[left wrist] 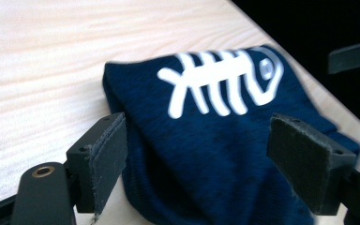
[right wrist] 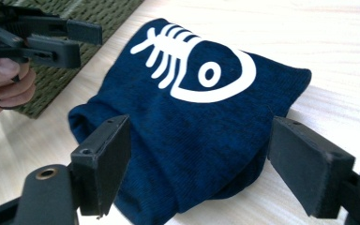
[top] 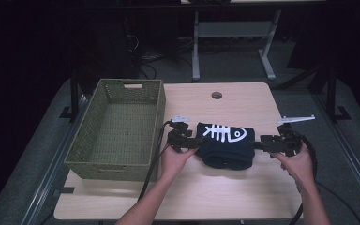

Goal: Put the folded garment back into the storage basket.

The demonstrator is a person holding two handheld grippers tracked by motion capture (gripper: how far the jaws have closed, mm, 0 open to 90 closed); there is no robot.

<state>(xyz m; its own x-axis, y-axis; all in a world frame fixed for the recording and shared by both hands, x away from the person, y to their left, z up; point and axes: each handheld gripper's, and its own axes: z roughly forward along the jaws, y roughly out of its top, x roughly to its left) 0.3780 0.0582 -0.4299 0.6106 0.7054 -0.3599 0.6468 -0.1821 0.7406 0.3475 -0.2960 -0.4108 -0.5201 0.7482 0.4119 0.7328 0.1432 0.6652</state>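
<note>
A folded navy garment [top: 227, 145] with a white fish-skeleton print lies on the wooden table [top: 215, 197], right of a green woven basket [top: 117, 129]. My left gripper [top: 191, 141] is at the garment's left edge, jaws open and straddling the cloth [left wrist: 215, 140]. My right gripper [top: 261, 143] is at its right edge, also open, with the cloth [right wrist: 201, 122] between its jaws. The left gripper [right wrist: 82, 44] and its hand show at the upper left of the right gripper view. Neither pair of pads presses the fabric.
The basket [right wrist: 75, 61] is empty and stands at the table's left side. A round cable hole [top: 216, 95] sits near the table's far edge. Cables trail from both grippers toward the front. A desk frame [top: 234, 37] stands on the dark floor beyond.
</note>
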